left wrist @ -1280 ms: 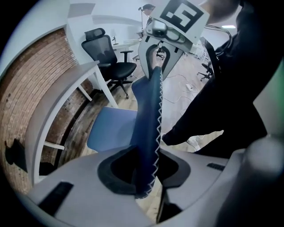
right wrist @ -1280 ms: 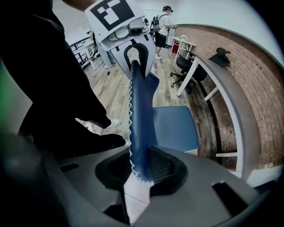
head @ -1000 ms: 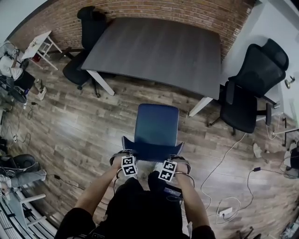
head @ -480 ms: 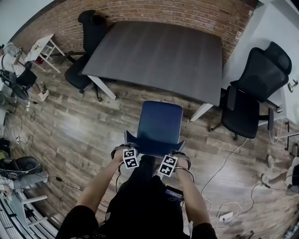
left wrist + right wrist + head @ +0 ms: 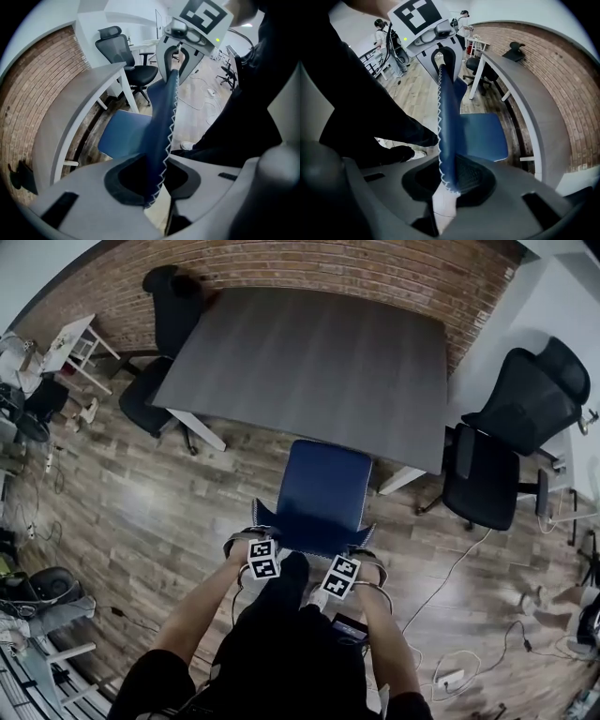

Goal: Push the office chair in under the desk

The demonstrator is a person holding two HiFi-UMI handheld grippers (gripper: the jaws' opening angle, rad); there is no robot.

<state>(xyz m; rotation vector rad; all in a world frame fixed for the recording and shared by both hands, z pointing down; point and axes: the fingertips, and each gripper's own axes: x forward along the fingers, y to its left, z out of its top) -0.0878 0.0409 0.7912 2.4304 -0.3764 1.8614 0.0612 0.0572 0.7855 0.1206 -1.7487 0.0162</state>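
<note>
From the head view, the chair (image 5: 323,488) stands on the near side of the desk (image 5: 309,362). Its blue seat points at the desk, and the front of the seat looks to be right at the desk's near edge. The left gripper (image 5: 253,536) and the right gripper (image 5: 364,551) sit at the two ends of the chair back, on the side away from the desk. The chair back runs side to side, almost in line with the desk's near edge. Both grippers look equally far from the desk. The chair is closer to the desk's right leg (image 5: 401,480) than to its left leg. A black chair (image 5: 497,451) stands past the desk's right end, well apart from the blue one.

In the left gripper view, the left gripper (image 5: 157,180) is pinching the chair back (image 5: 161,126) (the thin blue edge with white stitches). The desk (image 5: 70,112) lies ahead and to the left.

In the right gripper view, the right gripper (image 5: 447,180) is also pinching the chair back (image 5: 446,122). The seat (image 5: 485,136) reaches toward the desk (image 5: 534,108).

So the chair lies straight ahead of both grippers. I think an even push from both will slide it under, minding the right leg.
</note>
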